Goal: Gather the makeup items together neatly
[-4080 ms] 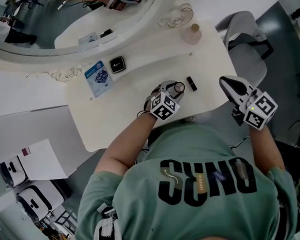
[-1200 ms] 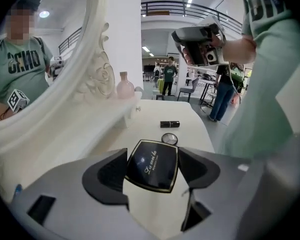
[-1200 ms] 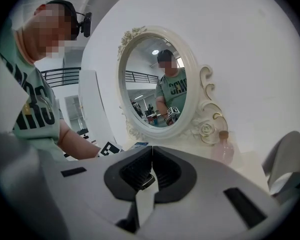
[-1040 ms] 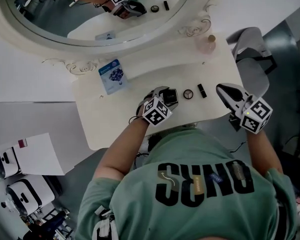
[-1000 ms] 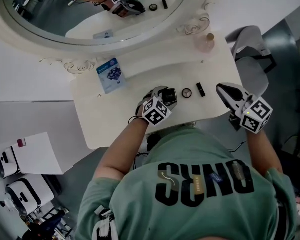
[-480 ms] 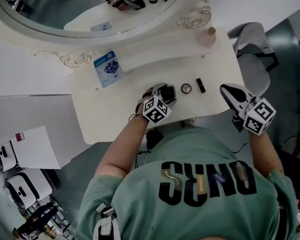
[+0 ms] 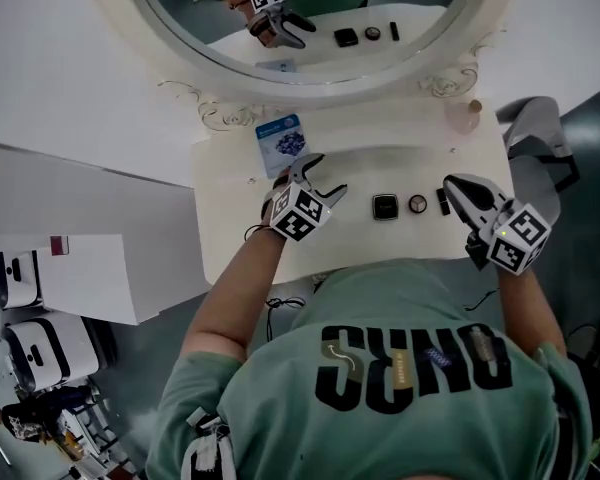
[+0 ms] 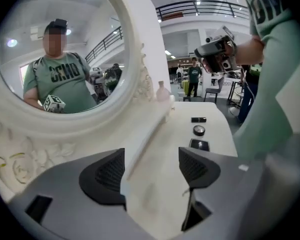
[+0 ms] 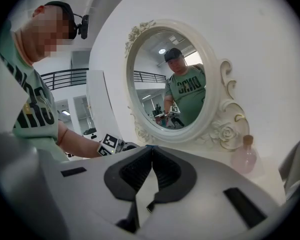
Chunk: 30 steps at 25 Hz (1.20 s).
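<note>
Three makeup items lie in a row on the white dressing table (image 7: 230, 238): a black square compact (image 7: 384, 207), a small round pot (image 7: 417, 204) and a black lipstick (image 7: 442, 201). My left gripper (image 7: 325, 176) stands open and empty, to the left of the compact and apart from it. In the left gripper view its jaws (image 8: 151, 166) frame bare tabletop, with the compact (image 8: 199, 145), pot (image 8: 199, 130) and lipstick (image 8: 198, 119) beyond to the right. My right gripper (image 7: 452, 183) is shut and empty just right of the lipstick; its jaws (image 9: 152, 159) meet with nothing between.
A blue printed packet (image 7: 283, 143) leans at the back by the oval mirror (image 7: 310, 28). A pink bottle (image 7: 467, 116) stands at the back right corner, the same pink bottle (image 9: 244, 159) showing in the right gripper view. A grey chair (image 7: 540, 148) is to the right.
My left gripper has let go of the square compact, opened and drawn back to the left. The compact now sits beside the round pot. The right gripper has barely moved.
</note>
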{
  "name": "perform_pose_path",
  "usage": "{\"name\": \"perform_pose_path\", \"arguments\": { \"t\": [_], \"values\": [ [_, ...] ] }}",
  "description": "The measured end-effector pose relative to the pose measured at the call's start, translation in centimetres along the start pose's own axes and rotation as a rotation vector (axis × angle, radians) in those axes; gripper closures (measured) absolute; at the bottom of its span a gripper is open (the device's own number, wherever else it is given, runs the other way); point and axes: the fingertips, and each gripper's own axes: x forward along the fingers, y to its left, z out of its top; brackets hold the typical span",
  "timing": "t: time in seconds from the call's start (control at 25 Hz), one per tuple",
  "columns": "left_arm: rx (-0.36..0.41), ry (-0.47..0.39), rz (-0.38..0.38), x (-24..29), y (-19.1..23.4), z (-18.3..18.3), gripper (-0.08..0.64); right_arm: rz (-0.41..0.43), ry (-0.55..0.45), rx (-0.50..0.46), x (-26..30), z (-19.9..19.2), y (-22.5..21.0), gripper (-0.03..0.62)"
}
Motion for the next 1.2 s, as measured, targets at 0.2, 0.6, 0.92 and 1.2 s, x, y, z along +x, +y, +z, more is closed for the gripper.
{"name": "perform_pose_path", "arguments": {
  "t": [0.2, 0.6, 0.92, 1.2],
  "values": [
    [-0.034, 0.091, 0.078, -3.2, 6.9, -4.4, 0.229, 0.037, -0.011, -0.039, 4.3, 2.3, 2.3, 0.597],
    [0.225, 0.241, 0.053, -1.5, 7.4, -10.5, 0.21, -0.008, 0.003, -0.045, 7.7, 3.5, 3.3, 0.597],
    [0.304, 0.229, 0.136, -1.4, 9.7, -9.9, 0.353, -0.027, 0.016, -0.043, 8.2, 3.2, 3.7, 0.597],
    [0.319, 0.187, 0.101, -2.5, 7.6, -8.4, 0.529, -0.011, 0.012, -0.043, 7.4, 3.0, 3.6, 0.597]
  ]
}}
